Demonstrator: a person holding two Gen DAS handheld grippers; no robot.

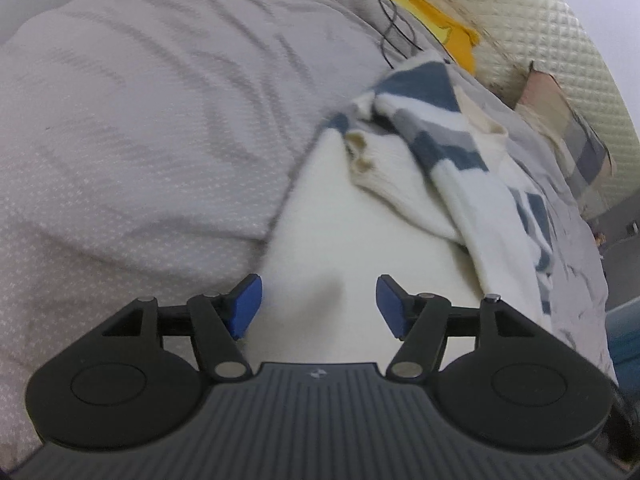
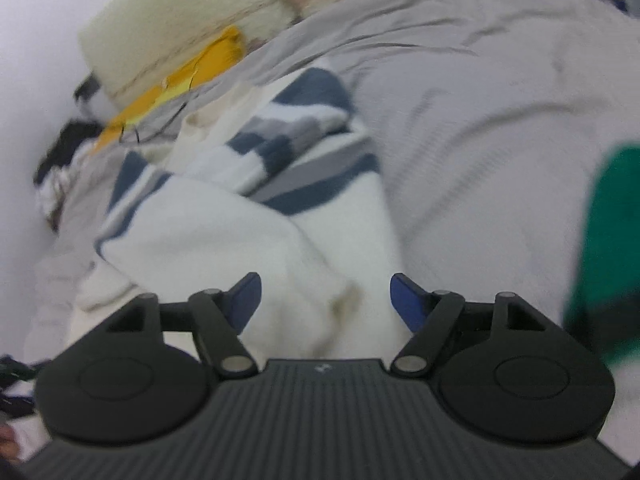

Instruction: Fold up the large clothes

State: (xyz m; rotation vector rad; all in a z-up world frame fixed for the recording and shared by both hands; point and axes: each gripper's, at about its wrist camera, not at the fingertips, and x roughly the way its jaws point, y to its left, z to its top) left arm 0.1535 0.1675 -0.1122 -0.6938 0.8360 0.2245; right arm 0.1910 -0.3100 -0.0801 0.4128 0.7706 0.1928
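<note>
White blue-grey striped sweater [image 1: 400,216] [image 2: 248,216] lying crumpled on bedspread.

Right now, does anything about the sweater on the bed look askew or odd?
Yes. The cream knit sweater with blue and grey stripes lies bunched on the grey bedspread, not flat. One ribbed cuff is flopped over the body, its opening facing up. Both grippers are open and hold none of it.
</note>
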